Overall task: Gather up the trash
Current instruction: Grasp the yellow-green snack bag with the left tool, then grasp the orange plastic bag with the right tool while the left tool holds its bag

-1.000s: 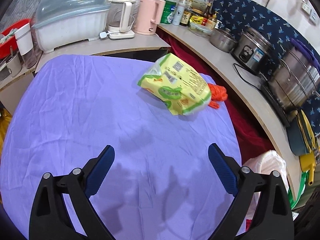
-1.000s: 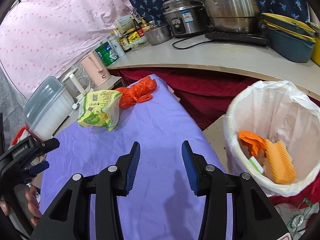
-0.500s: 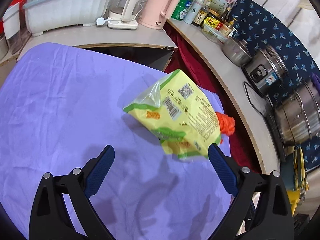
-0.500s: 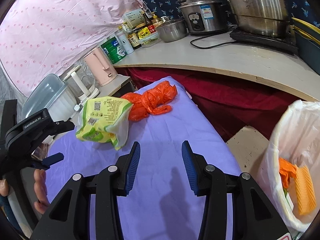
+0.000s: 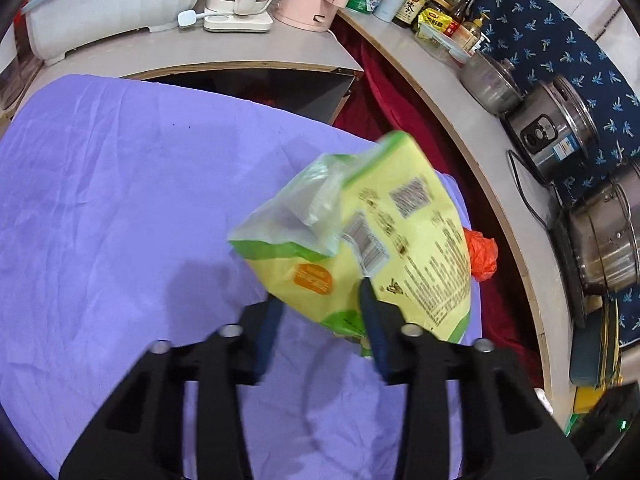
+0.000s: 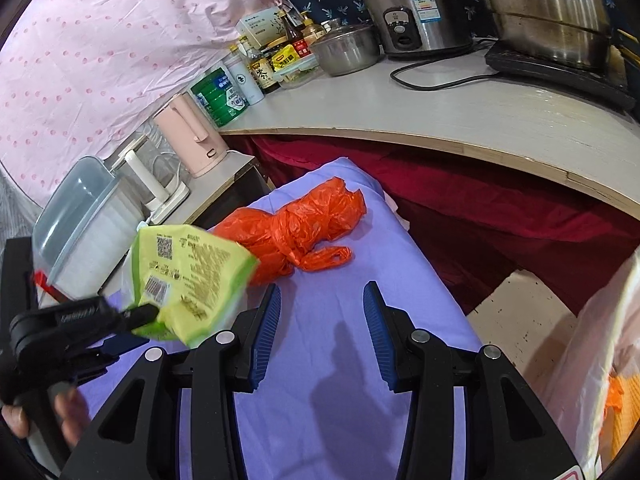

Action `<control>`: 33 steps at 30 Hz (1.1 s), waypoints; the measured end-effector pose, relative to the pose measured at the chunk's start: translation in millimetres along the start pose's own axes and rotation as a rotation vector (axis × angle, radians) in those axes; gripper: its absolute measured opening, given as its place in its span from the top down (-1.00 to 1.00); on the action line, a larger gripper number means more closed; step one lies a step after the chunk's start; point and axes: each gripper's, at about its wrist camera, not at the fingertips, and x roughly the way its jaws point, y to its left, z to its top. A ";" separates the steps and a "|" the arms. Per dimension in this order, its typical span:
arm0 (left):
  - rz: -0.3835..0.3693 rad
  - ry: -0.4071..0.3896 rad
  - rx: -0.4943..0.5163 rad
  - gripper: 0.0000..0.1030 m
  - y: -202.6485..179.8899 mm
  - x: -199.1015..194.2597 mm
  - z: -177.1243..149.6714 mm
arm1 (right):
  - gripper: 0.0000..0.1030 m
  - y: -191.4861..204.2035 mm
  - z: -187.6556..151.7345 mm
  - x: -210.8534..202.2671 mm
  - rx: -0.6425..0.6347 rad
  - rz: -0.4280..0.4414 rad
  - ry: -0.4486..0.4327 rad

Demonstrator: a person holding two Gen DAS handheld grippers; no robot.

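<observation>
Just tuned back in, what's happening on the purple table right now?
The left tool has closed on the lower end of the yellow snack bag, which looks lifted off the purple cloth. The right tool is open and empty, above the cloth. A crumpled orange bag lies on the cloth beyond it, untouched. The white-lined bin sits at the right edge of the right wrist view, with some orange trash already inside.

Both wrist views look down close over the purple cloth [image 5: 120, 200], sharing the yellow packet [image 6: 188, 276].
</observation>
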 end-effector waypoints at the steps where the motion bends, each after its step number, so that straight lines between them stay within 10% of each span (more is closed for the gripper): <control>1: -0.008 -0.010 0.002 0.45 1.9 -3.8 -0.5 | 0.18 0.3 2.6 3.9 0.000 0.001 0.003; 5: 0.002 -0.060 0.016 0.81 5.9 -20.2 -1.2 | 0.18 2.8 14.3 19.8 -0.003 0.009 0.011; 14: 0.103 -0.197 0.011 0.84 21.2 -49.6 14.6 | 0.18 13.9 33.6 57.1 -0.004 0.032 0.032; 28: 0.091 -0.150 0.009 0.84 26.8 -24.2 10.5 | 0.18 19.4 19.4 105.4 -0.052 0.014 0.114; 33: 0.091 -0.147 0.015 0.84 26.2 -21.2 7.8 | 0.55 19.3 15.5 110.5 -0.077 0.003 0.122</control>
